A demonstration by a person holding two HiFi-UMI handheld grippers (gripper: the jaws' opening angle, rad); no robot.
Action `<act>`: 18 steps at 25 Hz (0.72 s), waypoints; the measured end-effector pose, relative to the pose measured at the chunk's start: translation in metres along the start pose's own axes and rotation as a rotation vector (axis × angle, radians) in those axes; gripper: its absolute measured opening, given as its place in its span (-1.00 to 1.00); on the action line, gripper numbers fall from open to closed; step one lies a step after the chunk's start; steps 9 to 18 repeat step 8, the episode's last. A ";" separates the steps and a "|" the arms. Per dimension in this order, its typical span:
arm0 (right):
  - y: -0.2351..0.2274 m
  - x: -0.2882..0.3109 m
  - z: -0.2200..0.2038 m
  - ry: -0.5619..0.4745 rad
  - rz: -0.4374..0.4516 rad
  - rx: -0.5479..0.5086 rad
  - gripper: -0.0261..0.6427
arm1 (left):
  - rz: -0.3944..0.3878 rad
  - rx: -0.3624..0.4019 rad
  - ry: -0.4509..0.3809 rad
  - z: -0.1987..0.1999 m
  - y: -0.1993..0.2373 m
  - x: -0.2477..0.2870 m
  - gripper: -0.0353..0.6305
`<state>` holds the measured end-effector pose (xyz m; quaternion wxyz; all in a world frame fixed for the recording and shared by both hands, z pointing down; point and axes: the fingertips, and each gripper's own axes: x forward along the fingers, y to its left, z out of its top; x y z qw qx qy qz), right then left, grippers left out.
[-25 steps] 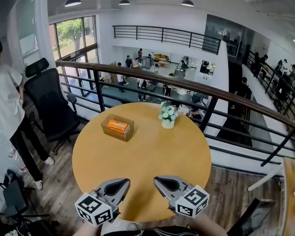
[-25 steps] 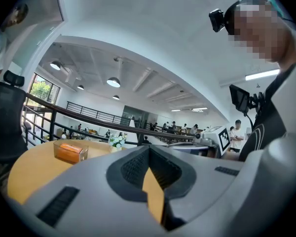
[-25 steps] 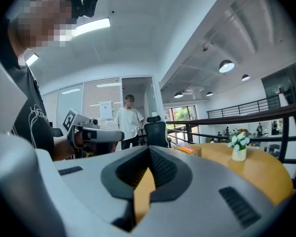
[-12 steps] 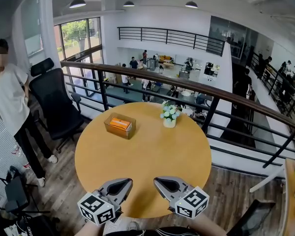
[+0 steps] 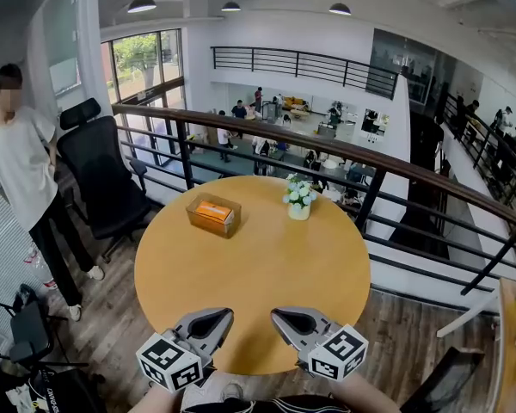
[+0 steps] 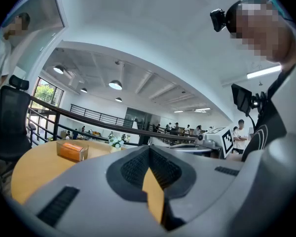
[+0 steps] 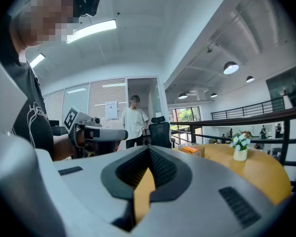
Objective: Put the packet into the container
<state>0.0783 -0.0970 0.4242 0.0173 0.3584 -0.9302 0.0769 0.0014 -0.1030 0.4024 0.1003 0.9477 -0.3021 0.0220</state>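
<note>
Hardly anything has moved since a second ago: only the head view has drifted slightly, and both grippers hang where they were at the near edge of the table (image 5: 258,274). The left gripper (image 5: 213,321) is closed with nothing in it, and so is the right gripper (image 5: 291,321). Well apart from them, on the far left, the orange packet (image 5: 213,211) lies inside the clear container (image 5: 208,225). With nothing held and the packet in, the job looks done.
</note>
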 end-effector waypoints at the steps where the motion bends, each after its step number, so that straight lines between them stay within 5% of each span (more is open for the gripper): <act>1: 0.000 -0.001 0.000 -0.001 0.000 -0.001 -0.91 | 0.000 0.001 0.000 0.000 -0.002 0.000 -0.88; 18: 0.002 -0.009 0.003 0.000 0.013 -0.014 -0.91 | 0.006 0.004 0.001 0.000 -0.010 0.001 -0.88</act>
